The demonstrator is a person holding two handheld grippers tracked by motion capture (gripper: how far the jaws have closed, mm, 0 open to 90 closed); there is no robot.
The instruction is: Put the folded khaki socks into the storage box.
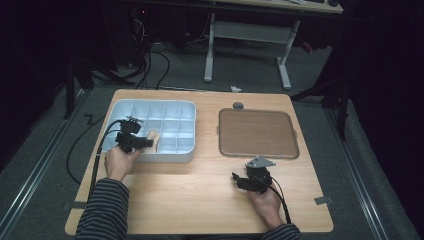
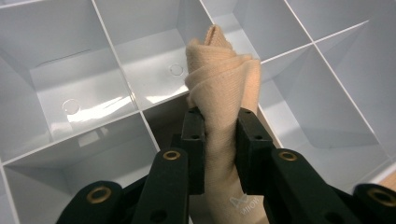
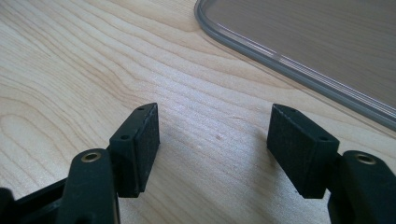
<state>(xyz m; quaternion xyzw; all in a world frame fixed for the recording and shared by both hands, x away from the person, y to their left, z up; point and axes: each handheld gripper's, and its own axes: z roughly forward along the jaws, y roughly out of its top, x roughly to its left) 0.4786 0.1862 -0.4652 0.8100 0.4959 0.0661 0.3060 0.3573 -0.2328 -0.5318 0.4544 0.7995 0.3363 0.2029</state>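
My left gripper (image 2: 219, 135) clamps a rolled beige sock (image 2: 224, 88) above the white divided box (image 1: 187, 112), poised to drop it into a compartment; my right gripper (image 3: 215, 154) rests unclenched on the table (image 1: 200, 195), empty.

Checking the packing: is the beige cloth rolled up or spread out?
Rolled up: the beige cloth is a tight bundle pinched in the left tool above the divided tray.

Both forearms are wearing dark sleeves (image 1: 102, 210) with thin pale stripes. The left gripper (image 2: 219, 135) and right gripper (image 3: 215, 140) are showing black jaws with brass-ringed holes; a black cable (image 1: 97, 155) is trailing from the left one, and a grey three-cornered plate (image 1: 260, 161) is topping the right one.
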